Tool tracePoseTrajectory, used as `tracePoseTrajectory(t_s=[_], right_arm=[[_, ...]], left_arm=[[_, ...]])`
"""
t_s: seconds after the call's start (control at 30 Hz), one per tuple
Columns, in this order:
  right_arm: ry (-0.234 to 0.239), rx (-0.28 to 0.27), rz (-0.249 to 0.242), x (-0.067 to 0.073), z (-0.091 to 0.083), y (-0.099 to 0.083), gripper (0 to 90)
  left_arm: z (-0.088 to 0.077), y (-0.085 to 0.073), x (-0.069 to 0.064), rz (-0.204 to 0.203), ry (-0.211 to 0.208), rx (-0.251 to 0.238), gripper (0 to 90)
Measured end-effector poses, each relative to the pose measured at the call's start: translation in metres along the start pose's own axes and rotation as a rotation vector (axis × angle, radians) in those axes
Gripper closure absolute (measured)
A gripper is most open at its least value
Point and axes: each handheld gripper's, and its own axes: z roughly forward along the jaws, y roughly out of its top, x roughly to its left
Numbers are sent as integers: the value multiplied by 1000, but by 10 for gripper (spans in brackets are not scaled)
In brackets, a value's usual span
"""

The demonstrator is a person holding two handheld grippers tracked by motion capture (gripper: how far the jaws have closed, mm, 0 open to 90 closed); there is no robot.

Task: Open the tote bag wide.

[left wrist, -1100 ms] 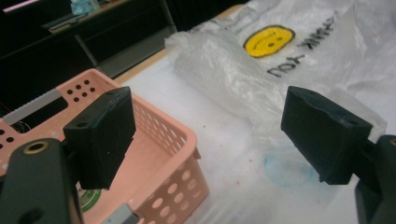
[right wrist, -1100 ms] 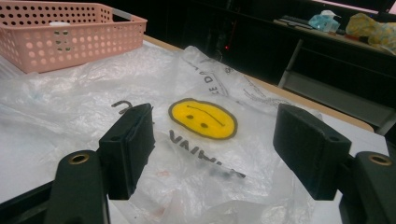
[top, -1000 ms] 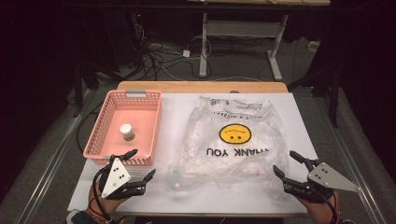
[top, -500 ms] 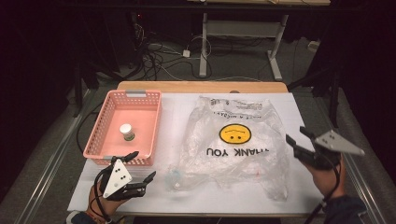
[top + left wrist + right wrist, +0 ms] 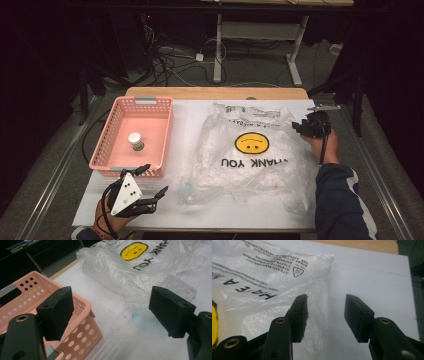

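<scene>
Seen from the high view, the right gripper (image 5: 300, 126) reaches the far right edge of the clear plastic bag (image 5: 252, 150) on the desk (image 5: 200, 112), while the left gripper (image 5: 150, 192) hangs released beside the pink basket (image 5: 165, 132). In the right gripper view, its jaws have just been closing and stand half apart astride the bag's edge, not pinching yet; the next move likely needs them lowered and clenched on the film.
</scene>
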Motion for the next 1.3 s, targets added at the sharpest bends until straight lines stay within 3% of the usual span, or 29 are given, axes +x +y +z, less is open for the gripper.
tracePoseTrajectory(t_s=[0.07, 0.13, 0.2, 0.23, 0.27, 0.33, 0.37, 0.5, 0.6, 0.67, 0.7, 0.73, 0.8, 0.87, 1.0, 1.07, 1.13, 1.17, 1.23, 1.3], right_arm=[[-3, 31, 2, 1, 10, 0, 602], [32, 55, 19, 3, 19, 0, 722], [30, 89, 8, 9, 26, -2, 793], [30, 89, 8, 9, 26, -2, 793], [8, 83, -7, 14, 27, -2, 887], [-8, 99, -21, 14, 25, -2, 900], [-38, 110, -26, 14, 24, -2, 900], [-180, 115, 13, 4, 12, -8, 900], [-253, 95, 116, -11, -4, -19, 900], [-307, 73, 156, -20, -16, -27, 900], [-312, 65, 186, -25, -23, -31, 900], [-312, 65, 186, -25, -23, -31, 900], [-320, 37, 213, -31, -42, -41, 900], [-272, 3, 224, -30, -52, -48, 900], [-244, -11, 202, -23, -67, -61, 900], [-205, -20, 185, -20, -77, -71, 806], [-230, -24, 140, -16, -84, -69, 751], [-230, -24, 140, -16, -84, -69, 751], [-236, -84, 78, -7, -97, -65, 627], [-231, -133, 32, 2, -106, -61, 613]], left_arm=[[1, 0, 0, 2, -4, 6, 194], [1, -1, 0, 6, -5, 9, 194], [1, -1, 0, 9, -5, 10, 201], [1, -1, 0, 9, -5, 10, 201], [2, -1, 0, 8, -4, 12, 201], [2, -1, 0, 6, -5, 17, 208], [2, -1, 0, 6, -5, 17, 214], [3, -1, 2, 7, 3, 23, 213], [1, -1, 5, -3, 12, 15, 214], [0, -1, 6, -7, 15, 12, 214], [0, -2, 6, -11, 16, 9, 214], [-1, -1, 7, -11, 17, 8, 214], [-2, -1, 7, -13, 18, 4, 214], [-3, -1, 7, -10, 18, 4, 214], [-4, -1, 6, -7, 21, 6, 213], [-4, -1, 6, -14, 19, 8, 210], [-4, -1, 6, -17, 20, 10, 210], [-4, -1, 6, -15, 20, 14, 210], [-3, -1, 7, -13, 18, 20, 210], [-2, -2, 7, -15, 16, 26, 210]])
